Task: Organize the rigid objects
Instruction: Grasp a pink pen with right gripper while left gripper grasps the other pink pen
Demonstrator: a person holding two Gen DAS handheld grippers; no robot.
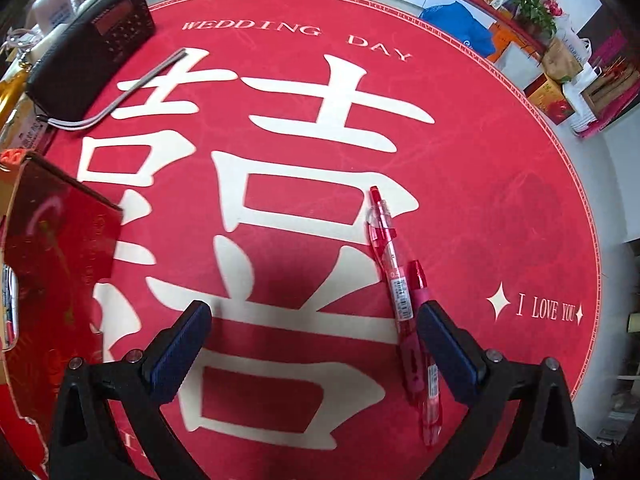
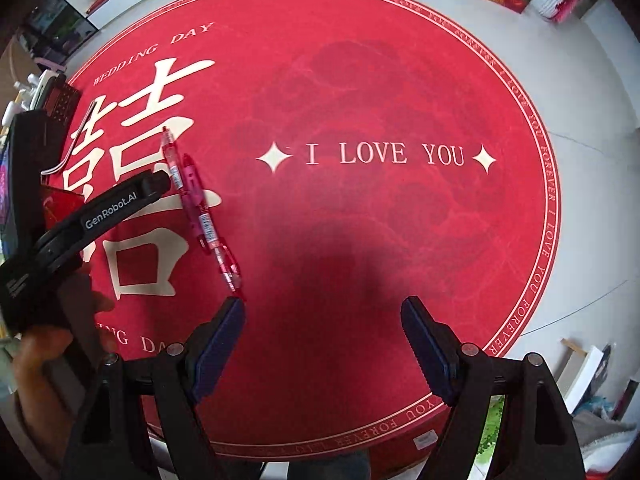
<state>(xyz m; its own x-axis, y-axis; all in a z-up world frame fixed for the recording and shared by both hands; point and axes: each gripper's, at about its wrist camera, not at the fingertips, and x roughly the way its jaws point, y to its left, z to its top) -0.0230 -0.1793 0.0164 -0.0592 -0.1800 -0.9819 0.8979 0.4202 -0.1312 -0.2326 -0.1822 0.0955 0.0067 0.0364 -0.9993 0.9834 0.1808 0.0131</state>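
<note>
Two clear red pens lie side by side on the round red mat [image 1: 500, 184]. One pen [image 1: 390, 260] is further away, the other pen [image 1: 424, 356] is nearer and runs under my left gripper's right finger [image 1: 444, 348]. My left gripper [image 1: 316, 320] is open and empty above the mat, the pens at its right side. In the right wrist view both pens [image 2: 196, 204] lie left of centre, and the left gripper's body [image 2: 108, 212] reaches in beside them. My right gripper [image 2: 324, 320] is open and empty, its left finger [image 2: 224, 340] just below a pen's tip.
A red gift box [image 1: 56, 264] stands at the mat's left edge. A black case [image 1: 88, 52] with a grey strap [image 1: 132, 88] lies at the far left. Boxes, bags and plants [image 1: 560, 60] line the floor beyond the mat. Framed boards [image 2: 588, 368] lean at the right.
</note>
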